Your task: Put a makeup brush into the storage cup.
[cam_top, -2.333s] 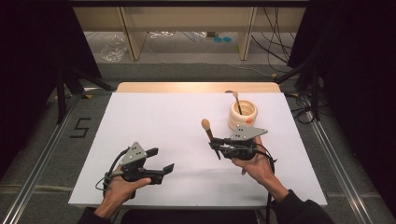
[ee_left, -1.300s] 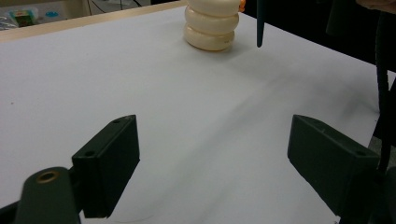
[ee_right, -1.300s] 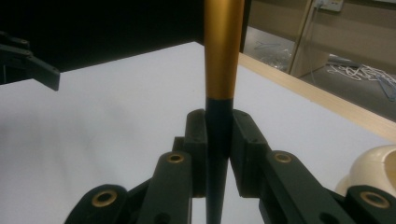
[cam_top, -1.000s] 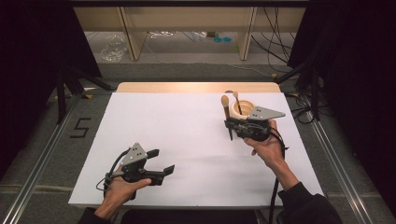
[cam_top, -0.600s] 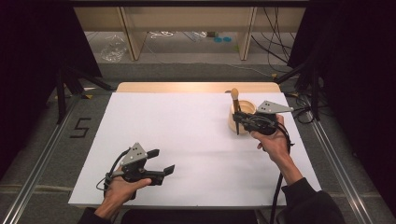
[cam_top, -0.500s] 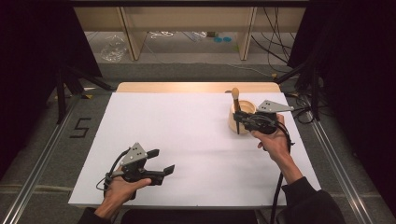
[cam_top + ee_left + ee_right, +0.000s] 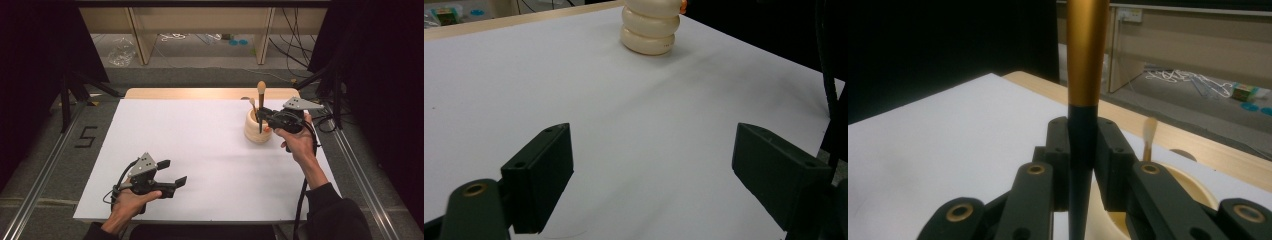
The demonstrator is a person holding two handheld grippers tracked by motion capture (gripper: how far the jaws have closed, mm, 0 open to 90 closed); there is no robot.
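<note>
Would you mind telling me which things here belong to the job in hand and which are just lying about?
In the job:
- brush, clamped upright in the right gripper
- cream ribbed holder
- small brush standing in it

Lying about:
- clear plastic bag on the floor
- white hangers
- left gripper, open, idle

A white sheet (image 7: pixel 200 150) covered the table, and a strip of pale wooden tabletop (image 7: pixel 200 93) showed along its far edge. On the grey floor to the left of the table, a black figure five (image 7: pixel 85 136) was marked. Metal rails (image 7: pixel 42 175) ran along the floor on either side of the table. Beyond the far edge stood the light wooden legs of a shelf or bench (image 7: pixel 140 35), with a crumpled clear plastic bag (image 7: pixel 121 51) on the floor near one leg, a loose tangle of white cord (image 7: pixel 187 37) farther right, and small blue round things (image 7: pixel 239 42) beside it. Dark curtains hung at both sides.
</note>
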